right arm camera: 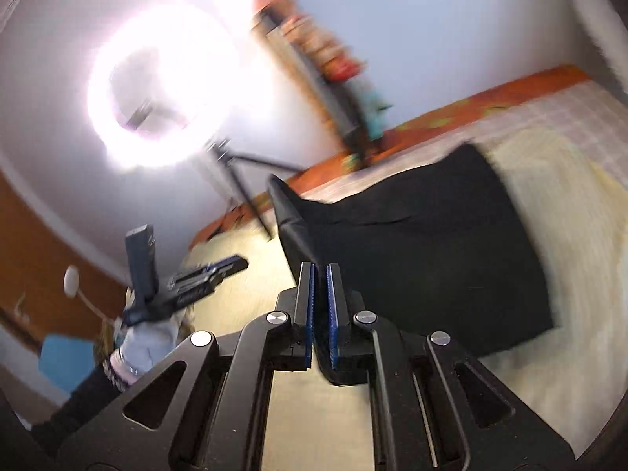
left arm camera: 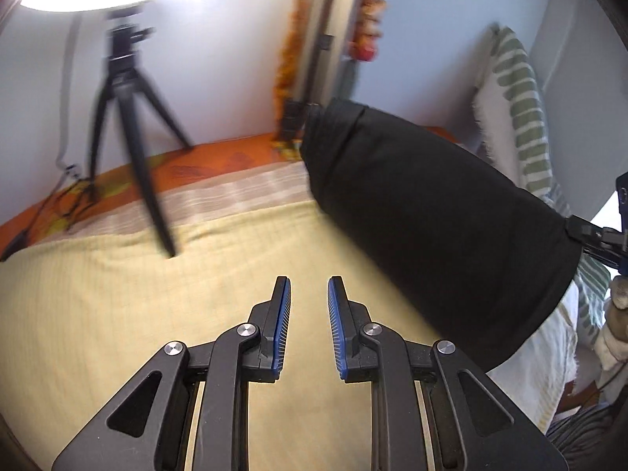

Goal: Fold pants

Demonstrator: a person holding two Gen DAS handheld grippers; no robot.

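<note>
Your right gripper, black with blue ribbed pads, sits closest to the lens with its jaws nearly closed on a fold of the black fabric pants, which wraps under the pads and spreads away to the right over the pale yellow checked bedspread. Your left gripper holds nothing: its jaws stand apart with a clear gap, hovering above the same bedspread.

From the left wrist view, the pants hang lifted as a broad dark sheet, stretched toward the right gripper at the frame's edge. Their lower end reaches the bedspread.

Much is smeared by motion blur: the black tripod, the bright ring light and the orange garland on the wall. A green-striped white pillow is partly hidden behind the pants.
</note>
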